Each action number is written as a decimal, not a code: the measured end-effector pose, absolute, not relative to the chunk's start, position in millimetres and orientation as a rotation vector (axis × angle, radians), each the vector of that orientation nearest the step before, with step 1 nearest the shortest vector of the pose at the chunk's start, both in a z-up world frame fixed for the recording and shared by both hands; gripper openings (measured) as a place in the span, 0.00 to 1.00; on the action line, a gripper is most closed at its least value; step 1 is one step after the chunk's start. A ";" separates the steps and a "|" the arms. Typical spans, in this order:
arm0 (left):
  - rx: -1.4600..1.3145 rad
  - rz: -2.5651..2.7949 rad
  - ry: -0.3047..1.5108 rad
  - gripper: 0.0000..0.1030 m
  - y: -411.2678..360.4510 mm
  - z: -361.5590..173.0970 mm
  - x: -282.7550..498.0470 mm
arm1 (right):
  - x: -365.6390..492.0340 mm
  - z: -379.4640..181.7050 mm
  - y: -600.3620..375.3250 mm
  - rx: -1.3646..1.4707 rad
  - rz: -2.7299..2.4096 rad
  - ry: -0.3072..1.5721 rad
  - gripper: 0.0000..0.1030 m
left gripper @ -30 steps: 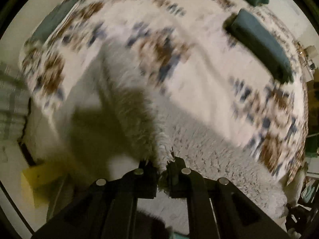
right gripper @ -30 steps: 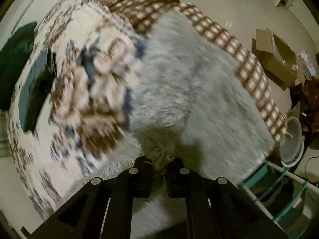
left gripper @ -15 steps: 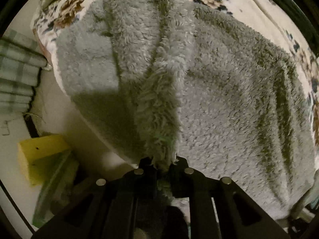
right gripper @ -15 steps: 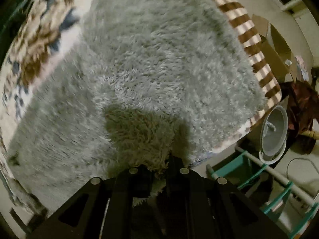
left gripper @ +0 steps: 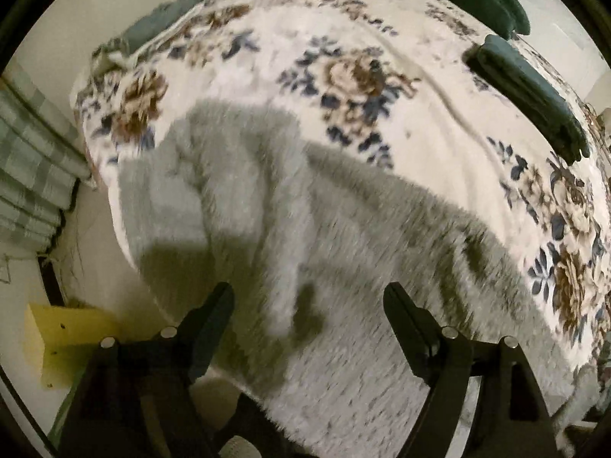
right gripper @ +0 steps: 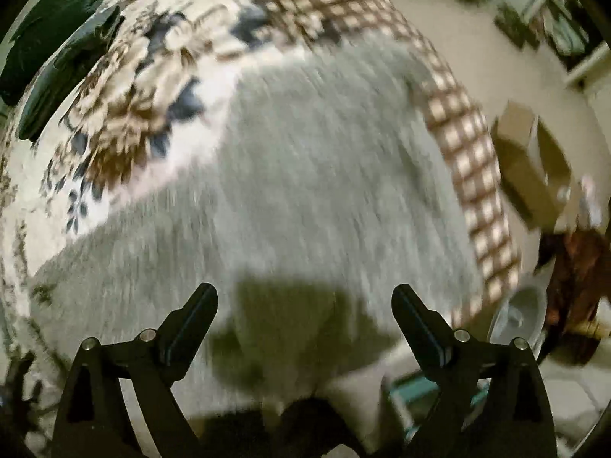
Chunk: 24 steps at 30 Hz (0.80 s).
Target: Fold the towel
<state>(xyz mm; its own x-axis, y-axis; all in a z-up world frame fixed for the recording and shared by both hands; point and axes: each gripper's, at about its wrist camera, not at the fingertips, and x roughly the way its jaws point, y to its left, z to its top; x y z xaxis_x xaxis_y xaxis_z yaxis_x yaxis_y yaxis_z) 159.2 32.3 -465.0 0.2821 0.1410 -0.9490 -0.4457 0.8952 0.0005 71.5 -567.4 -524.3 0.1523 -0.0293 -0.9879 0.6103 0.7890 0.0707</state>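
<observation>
The fluffy grey towel (left gripper: 343, 252) lies spread over the near part of a bed with a floral cover (left gripper: 382, 49). A raised fold runs down its left part toward the bed edge. My left gripper (left gripper: 307, 295) hangs open just above the towel's near edge, nothing between its fingers. In the right wrist view the same grey towel (right gripper: 317, 175) covers the bed's near right corner, blurred by motion. My right gripper (right gripper: 303, 295) is open above it, holding nothing.
Dark green folded cloths (left gripper: 530, 95) lie on the far side of the bed. A brown checked blanket (right gripper: 469, 160) runs along the bed's right edge. A cardboard box (right gripper: 534, 164) and a white bin (right gripper: 519, 316) stand on the floor at right; a yellow block (left gripper: 65, 339) at left.
Both grippers were shut on the towel's edge and have let it go. The towel dropped flat onto the bed and both grippers pulled back, their fingers now wide apart.
</observation>
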 end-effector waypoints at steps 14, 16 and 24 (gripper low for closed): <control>-0.238 0.284 1.290 0.77 -1.3 -475.9 168.0 | 6.8 -549.0 -672.4 0.889 -0.877 1.300 0.26; -0.249 0.281 1.313 0.77 0.3 -481.9 165.6 | -14.0 -569.7 -687.3 1.027 -0.884 1.339 0.43; -0.304 0.326 1.299 0.77 29.2 -465.2 145.7 | -14.7 -543.1 -642.5 1.027 -0.783 1.271 0.64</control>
